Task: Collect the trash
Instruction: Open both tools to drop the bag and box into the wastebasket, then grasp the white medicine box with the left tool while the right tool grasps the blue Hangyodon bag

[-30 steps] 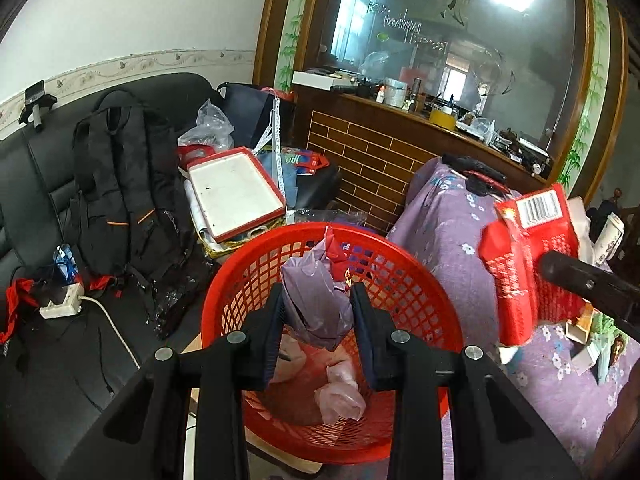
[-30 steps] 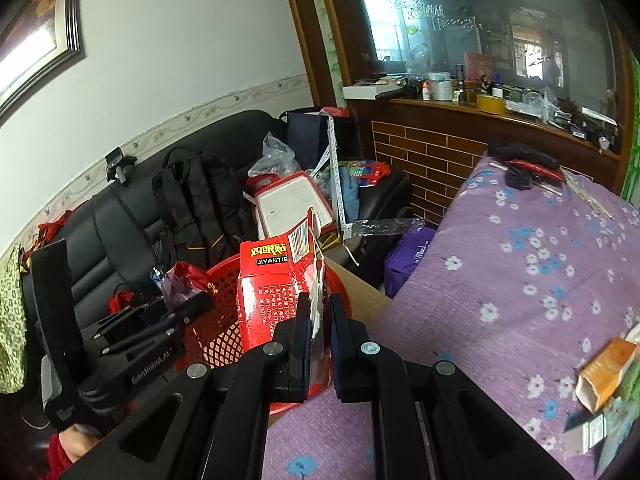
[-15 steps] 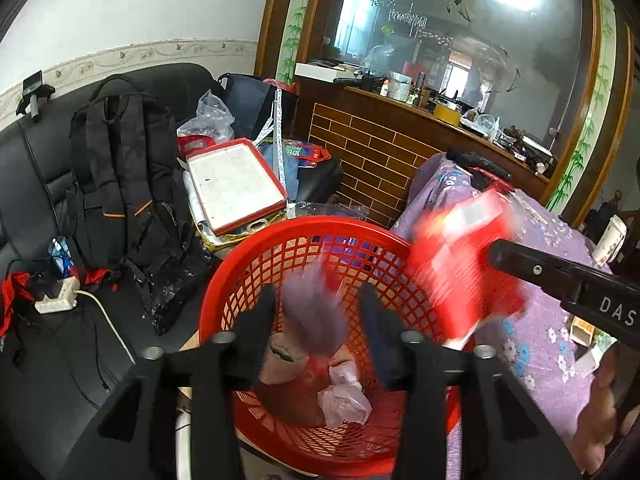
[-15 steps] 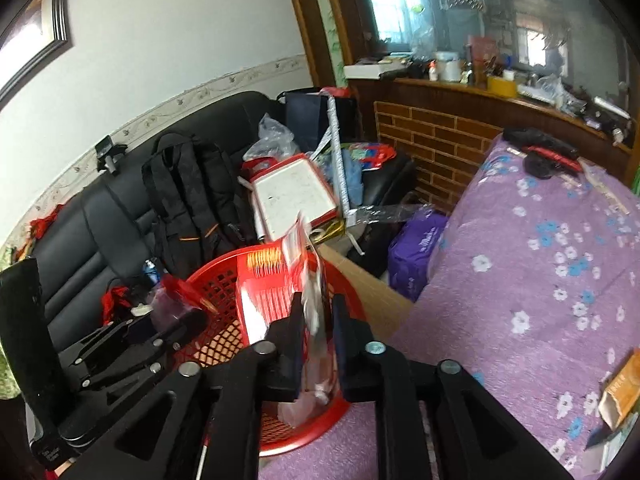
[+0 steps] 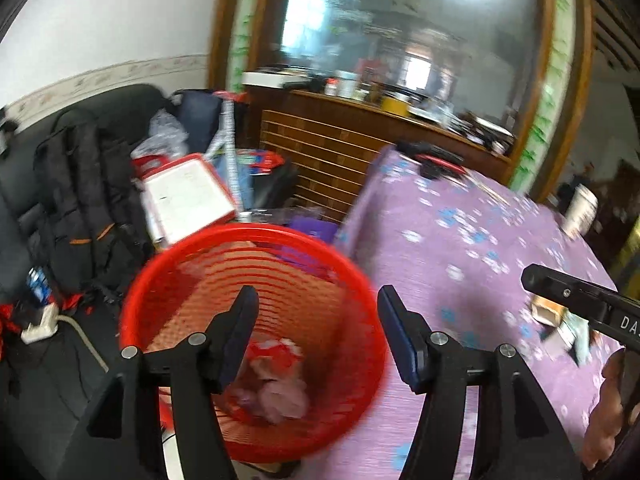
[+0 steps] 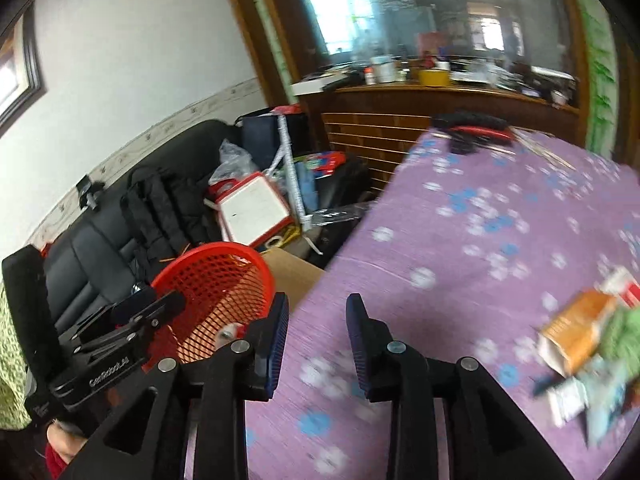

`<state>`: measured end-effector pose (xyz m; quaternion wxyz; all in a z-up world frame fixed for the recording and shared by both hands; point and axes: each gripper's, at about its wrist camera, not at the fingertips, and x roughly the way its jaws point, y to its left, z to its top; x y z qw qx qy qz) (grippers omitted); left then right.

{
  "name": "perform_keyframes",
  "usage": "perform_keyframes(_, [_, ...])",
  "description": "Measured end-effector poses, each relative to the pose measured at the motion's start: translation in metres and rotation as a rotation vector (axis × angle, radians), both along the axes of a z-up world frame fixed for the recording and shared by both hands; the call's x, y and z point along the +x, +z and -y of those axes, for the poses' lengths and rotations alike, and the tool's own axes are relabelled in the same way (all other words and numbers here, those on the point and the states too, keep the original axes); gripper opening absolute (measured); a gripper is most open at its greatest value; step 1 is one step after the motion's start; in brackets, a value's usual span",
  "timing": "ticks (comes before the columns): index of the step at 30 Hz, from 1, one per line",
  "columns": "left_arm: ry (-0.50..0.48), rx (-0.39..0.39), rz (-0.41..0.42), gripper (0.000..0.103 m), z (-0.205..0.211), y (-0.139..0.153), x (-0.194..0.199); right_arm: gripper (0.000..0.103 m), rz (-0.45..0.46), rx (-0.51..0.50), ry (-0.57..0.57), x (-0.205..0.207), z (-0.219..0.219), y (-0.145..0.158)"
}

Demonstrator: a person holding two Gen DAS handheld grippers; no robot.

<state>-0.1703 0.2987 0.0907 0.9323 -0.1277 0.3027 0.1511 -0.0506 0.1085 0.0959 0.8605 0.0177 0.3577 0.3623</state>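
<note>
A red mesh basket (image 5: 344, 276) stands beside the purple flowered table (image 5: 472, 248). Crumpled purple and red trash (image 5: 276, 384) lies at its bottom. My left gripper (image 5: 316, 332) is open and empty above the basket. My right gripper (image 6: 316, 340) is open and empty over the table's edge, with the basket (image 6: 240, 256) to its left. Loose trash lies on the table at the right: an orange carton (image 6: 576, 332), a green wrapper (image 6: 624, 332) and small packets (image 6: 576, 400). The right gripper also shows in the left wrist view (image 5: 580, 300), and the left gripper in the right wrist view (image 6: 136, 320).
A black sofa (image 6: 84, 264) behind the basket holds a black backpack (image 5: 84, 200), a red-framed white board (image 5: 188, 196) and bags. A power strip (image 5: 40, 324) lies on the seat. A brick-faced counter (image 5: 328, 152) stands at the back. A white cup (image 5: 580, 212) stands far right.
Both grippers opened. The purple bag and the red box dropped into the basket. Both grippers swung right, toward the table.
</note>
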Motion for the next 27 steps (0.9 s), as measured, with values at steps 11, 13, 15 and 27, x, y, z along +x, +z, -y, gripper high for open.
perform_keyframes(11, [-0.357, 0.083, -0.085, 0.070, 0.146, -0.001, 0.056, 0.039, -0.033, 0.038, -0.273, 0.003, 0.176, -0.015])
perform_keyframes(13, [-0.429, 0.124, -0.104, 0.075, 0.177, -0.004, 0.065, 0.039, -0.062, 0.069, -0.326, 0.007, 0.208, -0.020])
perform_keyframes(15, [-0.521, 0.186, -0.140, 0.076, 0.212, -0.010, 0.076, 0.039, -0.088, 0.110, -0.386, 0.009, 0.240, -0.025])
perform_keyframes(27, [-0.738, 0.352, -0.304, 0.077, 0.306, -0.056, 0.133, 0.041, -0.138, 0.183, -0.435, 0.008, 0.298, -0.042])
